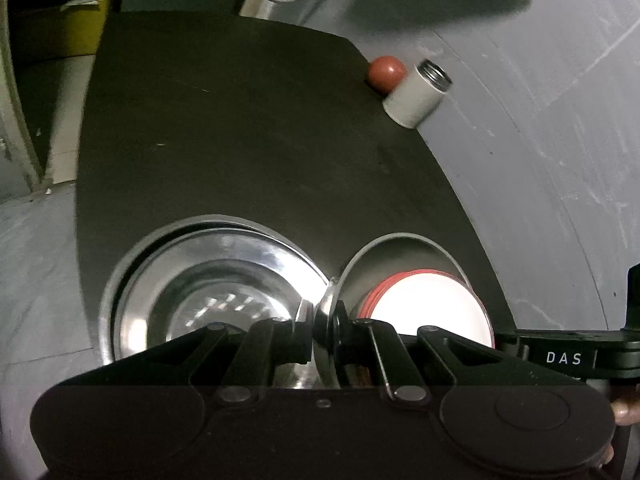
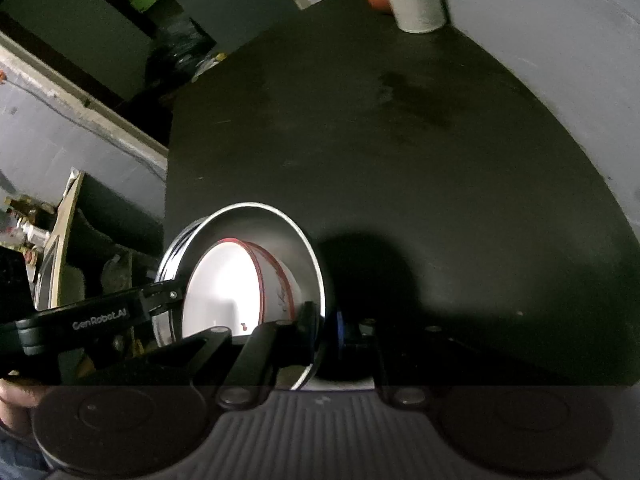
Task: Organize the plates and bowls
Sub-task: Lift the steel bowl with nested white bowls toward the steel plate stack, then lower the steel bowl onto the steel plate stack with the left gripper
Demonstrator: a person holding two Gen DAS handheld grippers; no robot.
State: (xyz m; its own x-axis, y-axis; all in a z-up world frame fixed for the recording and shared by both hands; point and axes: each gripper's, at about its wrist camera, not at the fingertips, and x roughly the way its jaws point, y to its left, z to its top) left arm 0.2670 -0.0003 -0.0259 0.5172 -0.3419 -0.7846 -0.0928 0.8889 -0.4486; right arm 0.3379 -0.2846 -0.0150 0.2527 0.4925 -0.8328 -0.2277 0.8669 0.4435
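Steel bowl (image 2: 256,232) above dark mat (image 2: 400,140), tilted, white red-rimmed bowl (image 2: 224,280) nested inside. Right gripper (image 2: 320,328) clamped on its rim. Left gripper (image 1: 324,320) pinching rim of steel plates (image 1: 216,276) (two, stacked). Red ball (image 1: 386,73) touching can (image 1: 416,96) at mat's far edge.
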